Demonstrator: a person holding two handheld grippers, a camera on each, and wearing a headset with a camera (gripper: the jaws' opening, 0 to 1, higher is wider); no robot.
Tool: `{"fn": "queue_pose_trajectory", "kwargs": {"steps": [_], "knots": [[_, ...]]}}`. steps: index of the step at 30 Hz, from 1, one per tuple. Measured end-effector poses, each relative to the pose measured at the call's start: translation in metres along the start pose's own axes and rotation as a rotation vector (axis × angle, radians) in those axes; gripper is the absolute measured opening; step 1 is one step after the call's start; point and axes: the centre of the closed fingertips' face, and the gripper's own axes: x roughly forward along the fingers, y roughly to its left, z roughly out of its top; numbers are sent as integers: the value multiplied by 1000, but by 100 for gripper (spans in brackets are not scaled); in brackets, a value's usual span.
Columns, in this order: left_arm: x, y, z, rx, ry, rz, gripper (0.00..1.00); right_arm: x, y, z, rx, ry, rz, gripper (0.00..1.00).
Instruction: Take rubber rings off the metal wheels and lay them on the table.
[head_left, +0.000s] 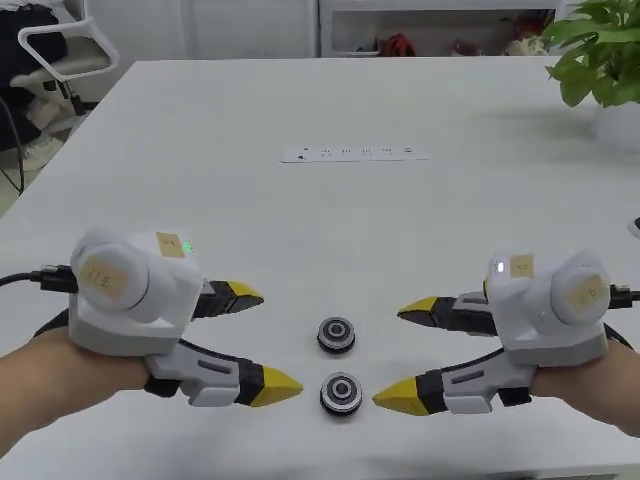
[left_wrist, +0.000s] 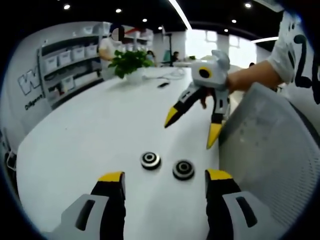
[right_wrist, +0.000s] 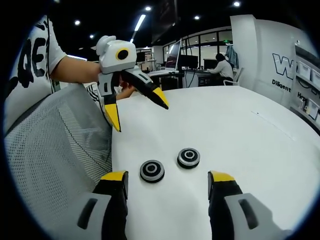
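Flanking two wheels (head_left: 337, 335), left hand-held gripper (head_left: 272, 341) and right hand-held gripper (head_left: 395, 355) gape — gripper views add a grey mesh panel (right_wrist: 55, 145).

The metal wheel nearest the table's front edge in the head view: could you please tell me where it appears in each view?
Head view: nearer wheel, bottom centre, between the two lower jaw tips.
Left gripper view: nearer wheel, lower centre, the right one of the pair.
Right gripper view: nearer wheel, lower centre, the left one of the pair.
Shared landmark: the second wheel, just beside it.
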Motion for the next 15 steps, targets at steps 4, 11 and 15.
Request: {"fn": "queue_pose_trajectory", "kwargs": {"steps": [4,11,15], "knots": [[7,-2,-1,-1,5,-17,63,5,2,-5,10,9,15,60],[19,-9,-10,2,36,-54,59,12,8,-14,25,22,43,56],[25,-14,-13,4,44,-85,55,14,11,-19,7,46,62,53]]}}
